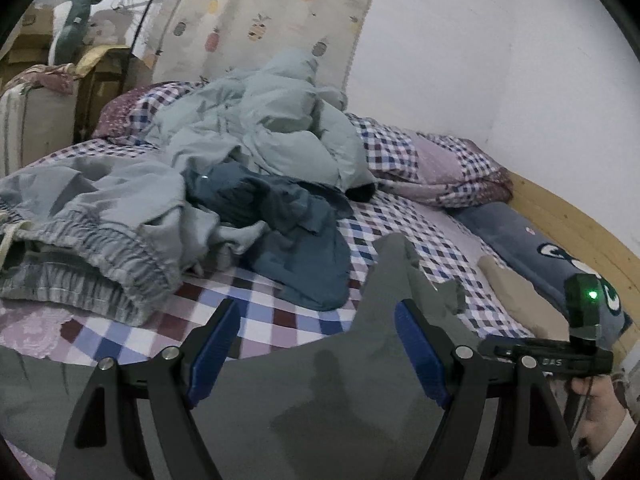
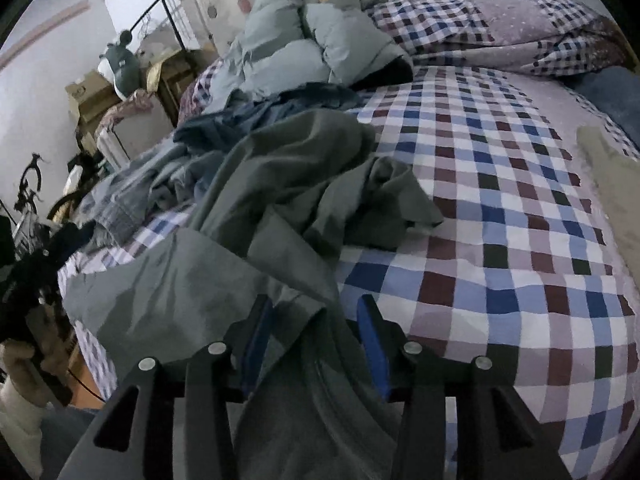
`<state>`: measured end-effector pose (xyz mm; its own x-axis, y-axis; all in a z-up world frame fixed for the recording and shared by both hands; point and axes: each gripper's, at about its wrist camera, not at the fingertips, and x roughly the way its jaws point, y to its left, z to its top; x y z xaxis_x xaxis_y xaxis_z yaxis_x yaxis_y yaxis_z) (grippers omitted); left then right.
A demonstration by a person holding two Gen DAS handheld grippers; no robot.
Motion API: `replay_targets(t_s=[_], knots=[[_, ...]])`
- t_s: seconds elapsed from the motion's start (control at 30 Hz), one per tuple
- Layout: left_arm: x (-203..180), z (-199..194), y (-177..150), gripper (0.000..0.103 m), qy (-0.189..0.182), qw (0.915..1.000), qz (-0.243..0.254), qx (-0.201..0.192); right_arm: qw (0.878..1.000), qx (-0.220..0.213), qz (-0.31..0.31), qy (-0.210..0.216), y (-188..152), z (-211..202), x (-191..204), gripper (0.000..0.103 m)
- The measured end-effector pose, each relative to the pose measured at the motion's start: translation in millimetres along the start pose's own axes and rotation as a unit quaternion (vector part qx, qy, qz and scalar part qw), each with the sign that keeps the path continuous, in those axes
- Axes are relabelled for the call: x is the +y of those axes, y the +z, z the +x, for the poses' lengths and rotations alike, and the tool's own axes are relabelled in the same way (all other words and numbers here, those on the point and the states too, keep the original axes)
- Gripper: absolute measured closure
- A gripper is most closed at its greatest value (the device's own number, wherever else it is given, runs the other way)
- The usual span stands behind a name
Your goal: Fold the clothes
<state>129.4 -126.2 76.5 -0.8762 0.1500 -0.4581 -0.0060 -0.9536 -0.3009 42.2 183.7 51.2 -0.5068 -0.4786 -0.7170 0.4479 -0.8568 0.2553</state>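
Two cameras give me a bed point(image 1: 280, 320) covered in a checked sheet of blue, maroon and white, with clothes heaped across it. At the far left of the left wrist view I see cardboard boxes point(image 1: 24, 40) with a stuffed toy point(image 1: 74, 20) on top, then a dark rack point(image 1: 140, 20), a curtain printed with pineapples point(image 1: 260, 12) and a bare white wall. On the bed, from the left, lie light grey trousers with an elastic waist point(image 1: 92, 216), a dark blue garment point(image 1: 280, 220), a pale padded jacket point(image 1: 272, 120) behind them, a checked quilt point(image 1: 432, 160) and a blue pillow point(image 1: 540, 248) by the wooden bed frame point(image 1: 580, 216).

The grey shirt point(image 2: 260, 184) is the piece I am working. It lies crumpled at the near edge of the bed, its long axis running from my grippers away toward the pile, with one loose end pointing right across the sheet.

My left gripper point(image 1: 316, 340) is spread wide, fingers apart above the grey cloth. My right gripper point(image 2: 316, 340) has a fold of the shirt running between its blue pads point(image 2: 374, 344), but a gap shows, so I cannot tell whether it is pinching.
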Motion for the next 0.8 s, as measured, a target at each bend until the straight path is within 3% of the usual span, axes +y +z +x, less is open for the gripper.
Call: replay_targets(t_s=[0.2,0.37,0.63,0.8], knots=[[-5,1,-2,0.020,-0.006,0.9998,0.017,0.007,1.000,-0.013,-0.020,-0.009,-1,6,11,0.058],[-7,1,-3,0.020,-0.009,0.9995,0.029,0.010,0.998,-0.028,-0.045,-0.027,-4,-2,22,0.074],[-7,2,-3,0.020,-0.011,0.9994,0.030,0.011,0.994,-0.041,-0.091,-0.040,-8,-11,35,0.073],[-10,4,-3,0.020,-0.011,0.9992,0.035,0.014,0.994,-0.043,-0.101,-0.012,-9,-17,39,0.072]])
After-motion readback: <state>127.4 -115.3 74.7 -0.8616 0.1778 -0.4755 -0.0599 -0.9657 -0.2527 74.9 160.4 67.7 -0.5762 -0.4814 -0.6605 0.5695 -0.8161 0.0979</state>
